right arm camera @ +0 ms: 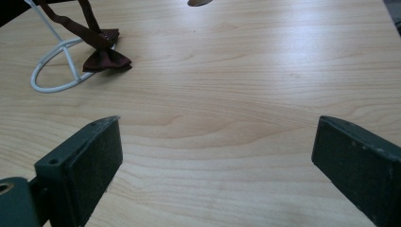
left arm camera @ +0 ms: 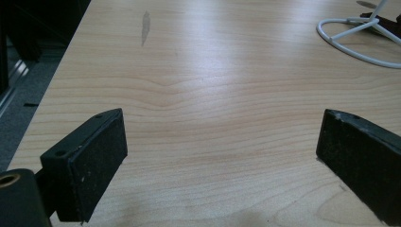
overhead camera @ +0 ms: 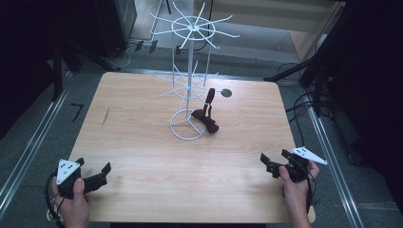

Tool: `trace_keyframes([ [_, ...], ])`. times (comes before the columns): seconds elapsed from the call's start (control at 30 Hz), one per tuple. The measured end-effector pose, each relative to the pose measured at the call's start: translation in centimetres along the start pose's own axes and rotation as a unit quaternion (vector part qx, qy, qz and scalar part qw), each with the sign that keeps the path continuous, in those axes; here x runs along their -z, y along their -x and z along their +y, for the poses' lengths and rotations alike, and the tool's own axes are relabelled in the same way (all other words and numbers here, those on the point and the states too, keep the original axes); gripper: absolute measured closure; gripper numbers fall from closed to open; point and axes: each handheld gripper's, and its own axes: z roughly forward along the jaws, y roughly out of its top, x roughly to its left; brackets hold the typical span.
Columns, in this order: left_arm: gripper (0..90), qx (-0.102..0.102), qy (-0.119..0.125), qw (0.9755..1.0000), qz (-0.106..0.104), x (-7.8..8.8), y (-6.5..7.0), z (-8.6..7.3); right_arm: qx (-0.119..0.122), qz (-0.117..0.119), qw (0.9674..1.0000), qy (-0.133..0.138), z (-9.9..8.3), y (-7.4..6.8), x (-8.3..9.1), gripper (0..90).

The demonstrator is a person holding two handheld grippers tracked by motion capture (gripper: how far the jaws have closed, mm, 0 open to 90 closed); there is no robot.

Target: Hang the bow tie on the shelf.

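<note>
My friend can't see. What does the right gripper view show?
Two black jaws of the right tool stand wide apart over a bare wooden table. Farther off at upper left, a dark red bow tie lies against the white wire stand's ring base.

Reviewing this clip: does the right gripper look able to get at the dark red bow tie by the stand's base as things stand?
Probably yes. The right gripper is open, and bare table lies between it and the bow tie, whose strap hangs from the white wire stand.

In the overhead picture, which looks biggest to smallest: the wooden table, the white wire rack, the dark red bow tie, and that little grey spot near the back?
Largest to smallest, as they look in the high view:
1. Wooden table
2. White wire rack
3. Dark red bow tie
4. Grey spot

The rack stands tall towards the camera, which may enlarge it.
</note>
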Motion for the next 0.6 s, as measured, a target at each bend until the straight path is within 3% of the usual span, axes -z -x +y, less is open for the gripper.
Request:
trace_keyframes([
  [0.6, 3.3, -0.003, 0.0, 1.0, 0.004, 0.0, 0.1, 0.0, -0.02, -0.034, 0.9992, 0.002, -2.2, 3.0, 2.6, 2.6],
])
